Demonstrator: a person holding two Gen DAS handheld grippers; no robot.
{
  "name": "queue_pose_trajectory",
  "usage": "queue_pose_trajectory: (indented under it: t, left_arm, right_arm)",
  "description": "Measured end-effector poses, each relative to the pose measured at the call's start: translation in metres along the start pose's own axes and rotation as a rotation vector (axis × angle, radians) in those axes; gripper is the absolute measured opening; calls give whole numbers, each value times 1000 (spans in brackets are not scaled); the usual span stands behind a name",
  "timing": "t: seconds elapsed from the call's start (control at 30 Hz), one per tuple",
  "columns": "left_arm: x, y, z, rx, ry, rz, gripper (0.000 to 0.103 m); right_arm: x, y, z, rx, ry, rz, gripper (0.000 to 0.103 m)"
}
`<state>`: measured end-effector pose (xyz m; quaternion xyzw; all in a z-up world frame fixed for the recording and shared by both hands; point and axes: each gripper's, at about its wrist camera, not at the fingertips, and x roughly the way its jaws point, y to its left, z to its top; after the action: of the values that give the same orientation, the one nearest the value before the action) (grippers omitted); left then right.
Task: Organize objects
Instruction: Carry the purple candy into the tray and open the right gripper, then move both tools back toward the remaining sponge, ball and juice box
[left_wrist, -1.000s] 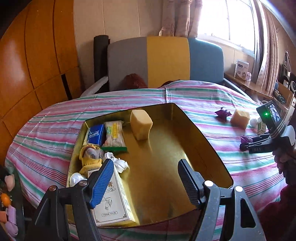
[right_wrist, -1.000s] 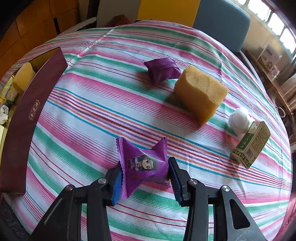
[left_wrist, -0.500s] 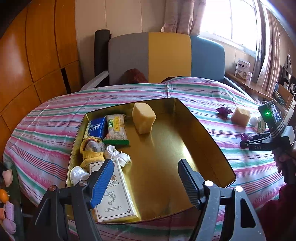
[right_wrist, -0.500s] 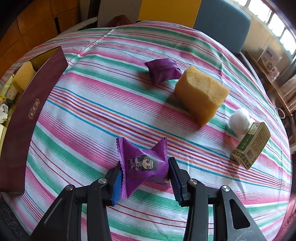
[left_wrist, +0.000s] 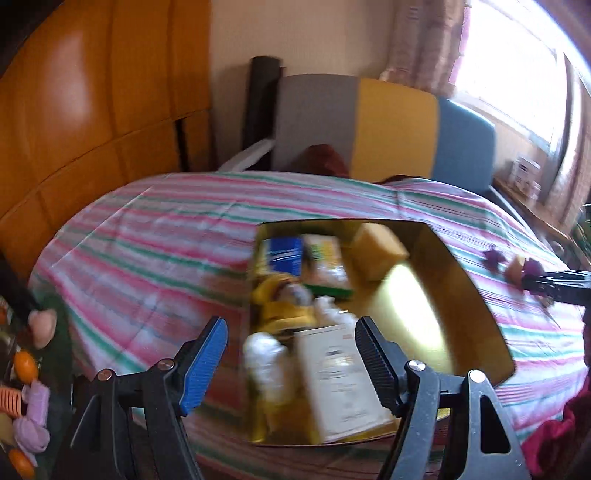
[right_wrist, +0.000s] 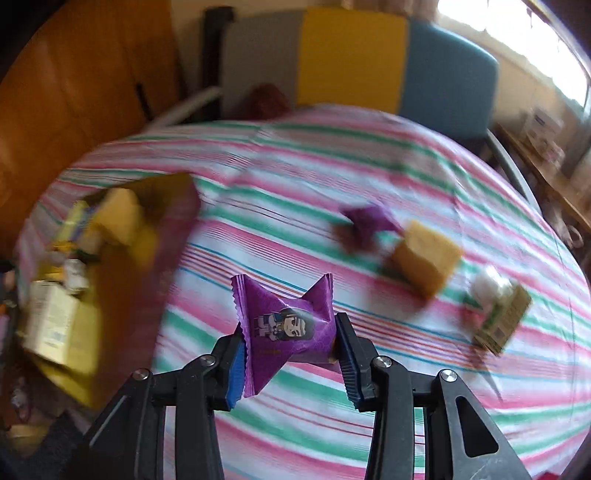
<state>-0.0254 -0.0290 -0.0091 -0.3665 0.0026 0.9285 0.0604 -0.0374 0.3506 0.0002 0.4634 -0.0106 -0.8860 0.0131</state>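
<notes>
1. The right gripper (right_wrist: 290, 360) is pinching a purple candy packet (right_wrist: 286, 325) between both pads, jaws closed down to the packet's width. The packet is sitting upright in the grip, clear of the striped tablecloth (right_wrist: 332, 177).
2. The left gripper (left_wrist: 290, 360) is holding nothing, jaws spread wide, hanging over the near edge of the gold tray (left_wrist: 476, 295).
3. The step in hand is likely carrying the packet to the tray, which is lying at about 9 o'clock in the right wrist view (right_wrist: 85, 339). Both views are smeared with motion blur, so fine detail inside the tray is hard to tell.
4. To do it well: keep the squeeze steady, since the wrapper is soft and crinkly and could slip out sideways.
5. Clear the tray's raised rim before lowering; clipping it could shove the tray.
6. Aim for the bare gold floor at 1 o'clock of the left gripper, right of the white box (left_wrist: 343, 376), the yellow item (left_wrist: 284, 306) and the sponge block (left_wrist: 376, 247) already inside.
7. Keep the left gripper out of the drop path, or use it for steadying the tray.
8. Still out on the cloth at 1 to 3 o'clock: a second purple packet (right_wrist: 369, 225), a yellow sponge (right_wrist: 424, 254), a white ball (right_wrist: 487, 288) and a small green carton (right_wrist: 502, 321).
</notes>
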Motion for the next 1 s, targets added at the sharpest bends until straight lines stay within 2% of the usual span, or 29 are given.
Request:
queue_pose_trajectory:
  t: [0.1,0.23,0.37,0.47,0.6,0.7,0.77,0.87,1.0]
  left_arm:
    - [4,16,-2,-51,19,10,73]
    - [6,22,-3,-66,17,-2,73]
    - [10,22,-6,-66,38,-15,73]
    - [14,24,-8,-73,53,-32,73]
    - [17,27,-8,-86,61,-34,73]
    - [18,27,-8,-84,62,-29,73]
    - [18,26,-8,-85,63,-32,73]
    - [17,23,-8,-79,63,-39,73]
    - [12,18,-7,-60,52,-39,73]
  right_arm:
    - [-7,59,12,-101,-38,89,43]
    - [12,140,22,-208,-21,193,44]
    - [54,197,27,-236,56,230,44]
    - [89,222,30,-231,116,216,45]
    - [109,232,33,-193,131,245,48]
    - [110,232,33,-173,124,266,59]
    - [105,227,32,-164,114,274,69]
    - [91,214,33,-138,84,297,77]
    - [65,195,32,-119,35,308,96]
